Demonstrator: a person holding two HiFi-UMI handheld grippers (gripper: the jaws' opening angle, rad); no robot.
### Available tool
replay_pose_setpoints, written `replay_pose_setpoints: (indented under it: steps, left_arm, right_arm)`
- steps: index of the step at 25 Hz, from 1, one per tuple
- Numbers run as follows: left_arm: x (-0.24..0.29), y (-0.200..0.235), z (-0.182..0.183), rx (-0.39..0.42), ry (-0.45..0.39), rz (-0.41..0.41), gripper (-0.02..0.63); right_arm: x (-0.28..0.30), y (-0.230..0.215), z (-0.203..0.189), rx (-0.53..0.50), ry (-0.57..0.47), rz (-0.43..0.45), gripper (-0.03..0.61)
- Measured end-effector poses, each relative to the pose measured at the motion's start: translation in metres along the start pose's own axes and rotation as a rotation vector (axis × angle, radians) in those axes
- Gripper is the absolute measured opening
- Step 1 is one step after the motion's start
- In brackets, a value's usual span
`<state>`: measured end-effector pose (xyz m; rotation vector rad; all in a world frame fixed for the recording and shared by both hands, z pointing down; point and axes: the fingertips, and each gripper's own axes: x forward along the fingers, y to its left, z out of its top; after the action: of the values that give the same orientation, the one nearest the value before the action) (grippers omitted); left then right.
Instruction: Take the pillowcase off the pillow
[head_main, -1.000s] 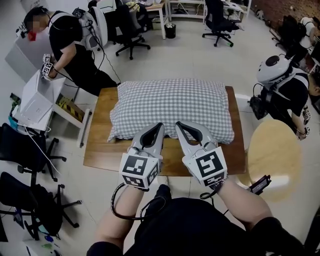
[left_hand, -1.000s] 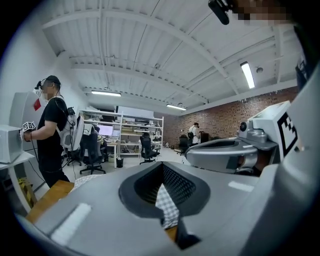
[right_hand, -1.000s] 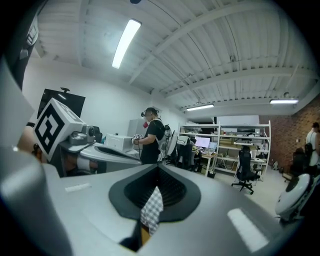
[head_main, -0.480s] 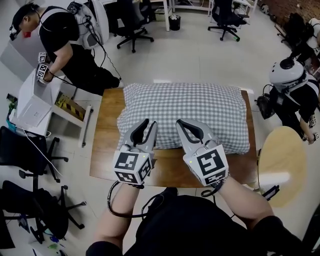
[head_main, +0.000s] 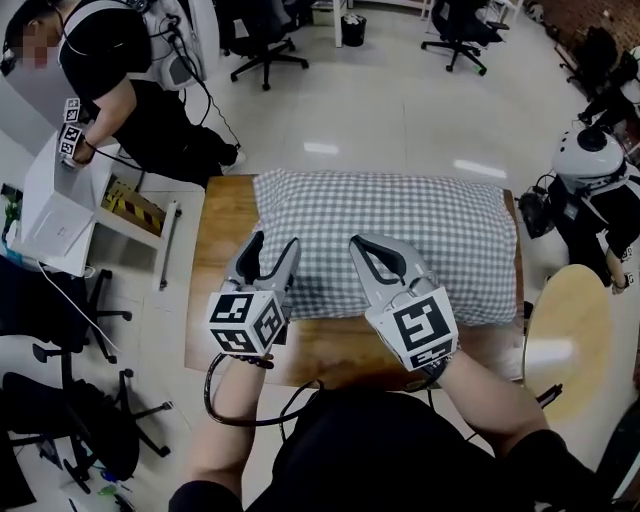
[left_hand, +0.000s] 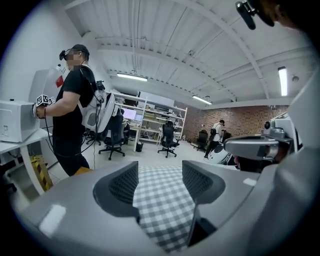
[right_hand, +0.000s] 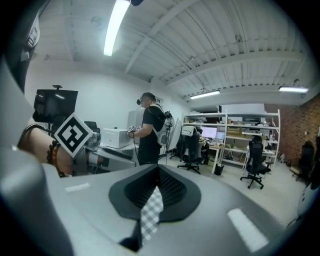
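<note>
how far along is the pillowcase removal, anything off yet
Done: nothing yet; the checked pillowcase is fully on, lying on the table. In hand: the left hand-held gripper is opening its jaws at the near edge, fabric between them but unpinched; the right hand-held gripper is shut, with no clear grip. Left: pinch the case and pull it off entirely.

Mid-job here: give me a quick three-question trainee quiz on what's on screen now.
1. True or false: the pillow lies on the floor.
2. Which claw has its jaws apart? A. left claw B. right claw C. both
3. Fill in: the pillowcase pattern is ____.
Key: 1. False; it lies on the wooden table. 2. A; its jaws are opening, with checked fabric showing between them but not pressed. The right claw is shut. 3. Checked.
</note>
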<state>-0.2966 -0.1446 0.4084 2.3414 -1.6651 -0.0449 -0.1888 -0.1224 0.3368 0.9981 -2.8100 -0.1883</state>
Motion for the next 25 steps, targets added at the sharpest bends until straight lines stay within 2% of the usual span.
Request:
replay_pose_setpoints:
  steps: [4,8,12,14,17,20,23,25]
  left_arm:
    - [0.016,0.059,0.005,-0.049,0.021,0.020,0.286]
    - [0.024,0.110,-0.002,-0.097,0.043,0.041,0.307]
    - [0.045,0.154,-0.012,-0.131,0.105,0.047,0.322]
    - [0.058,0.171,-0.022,-0.142,0.149,0.050,0.330]
    - [0.078,0.191,-0.063,-0.152,0.227,0.054,0.342]
    - [0.100,0.215,-0.122,-0.183,0.300,0.057,0.351]
    - [0.112,0.221,-0.174,-0.239,0.336,0.053,0.354]
    - [0.116,0.220,-0.193,-0.281,0.357,0.036,0.356]
  right_arm:
    - [0.045,-0.002,0.000,0.053,0.065,-0.002,0.002]
    - [0.079,0.001,-0.007,0.056,0.089,0.001,0.002]
    - [0.116,-0.006,-0.006,0.036,0.095,0.008,0.002]
    - [0.128,-0.009,-0.010,0.086,0.150,0.002,0.002]
    - [0.140,-0.013,-0.034,0.132,0.187,0.001,0.002]
    - [0.151,-0.015,-0.078,0.192,0.223,-0.004,0.002]
    - [0.142,-0.020,-0.115,0.209,0.214,-0.006,0.002]
    - [0.137,-0.022,-0.123,0.214,0.213,-0.004,0.002]
